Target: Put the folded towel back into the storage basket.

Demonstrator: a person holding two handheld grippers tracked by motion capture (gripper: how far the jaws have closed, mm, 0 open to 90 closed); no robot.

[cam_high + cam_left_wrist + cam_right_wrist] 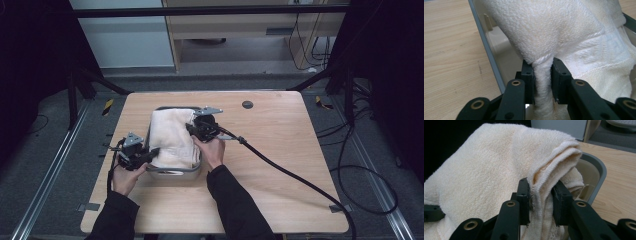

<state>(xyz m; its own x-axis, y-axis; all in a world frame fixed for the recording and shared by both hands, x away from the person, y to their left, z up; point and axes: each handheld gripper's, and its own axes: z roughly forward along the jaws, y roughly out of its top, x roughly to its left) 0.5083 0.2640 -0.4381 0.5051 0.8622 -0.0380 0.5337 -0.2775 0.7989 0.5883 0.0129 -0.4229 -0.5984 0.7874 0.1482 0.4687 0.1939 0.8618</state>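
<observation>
Black jaws of left gripper [542, 82] clamped on bunched towel [574, 37] edge, frame centre; right gripper [541, 202] likewise pinching folded hem; towel draped over grey bin [172, 172], centre-left of high view; lifting or placing appears unfinished

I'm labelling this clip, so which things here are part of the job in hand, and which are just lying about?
In the job:
- white towel, pinched by both grippers
- grey tub that it lies in
- left gripper
- right gripper

Lying about:
- black round disc on the table
- loose cables on the floor
</observation>
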